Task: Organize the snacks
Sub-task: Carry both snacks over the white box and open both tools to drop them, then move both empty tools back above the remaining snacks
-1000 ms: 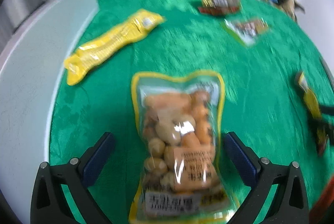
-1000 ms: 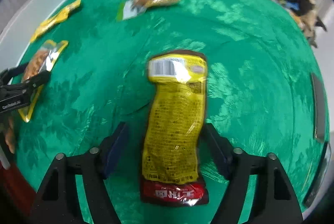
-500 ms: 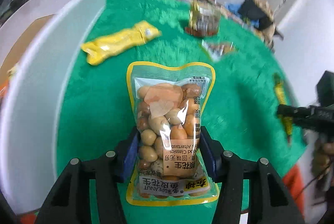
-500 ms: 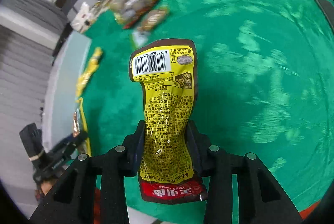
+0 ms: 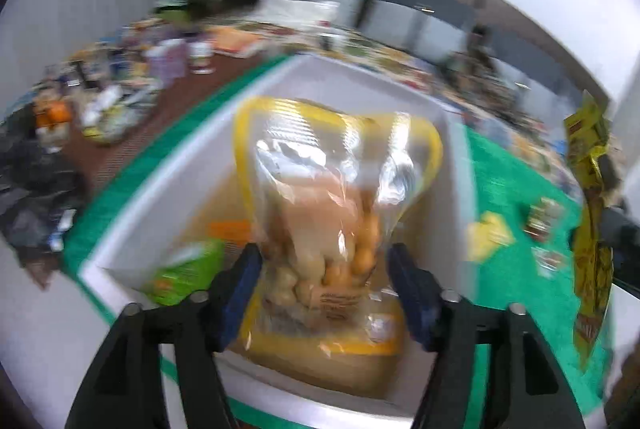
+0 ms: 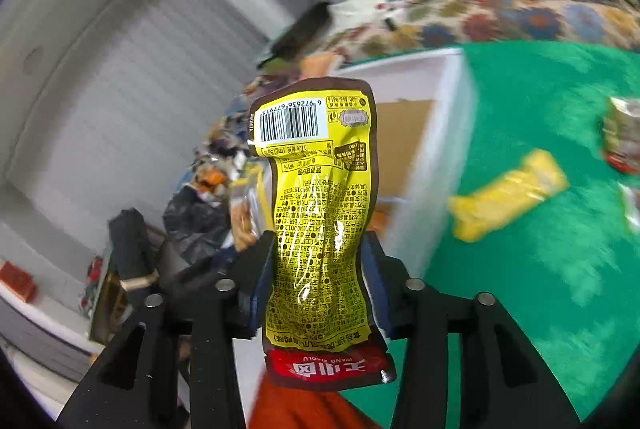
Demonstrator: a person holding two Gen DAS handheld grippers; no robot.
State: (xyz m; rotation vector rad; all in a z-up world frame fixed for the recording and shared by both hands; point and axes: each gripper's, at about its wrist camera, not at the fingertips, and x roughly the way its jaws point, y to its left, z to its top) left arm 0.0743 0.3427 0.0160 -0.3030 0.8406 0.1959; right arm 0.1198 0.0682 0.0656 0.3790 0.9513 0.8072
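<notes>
Left gripper (image 5: 326, 279) over the open white box (image 5: 452, 165); jaws opening, clear yellow-edged peanut bag (image 5: 332, 213) between the pads, contact too blurred to tell. Right gripper (image 6: 318, 287) beside the box, jaws opening, yellow-and-brown foil pouch (image 6: 320, 213) upright between pads. Yellow long packet (image 6: 508, 195) lies on green cloth (image 6: 560, 269).

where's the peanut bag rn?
Left wrist view, centre: peanut bag sits between the left gripper's opening fingers, over the white box, right of a green packet inside.
</notes>
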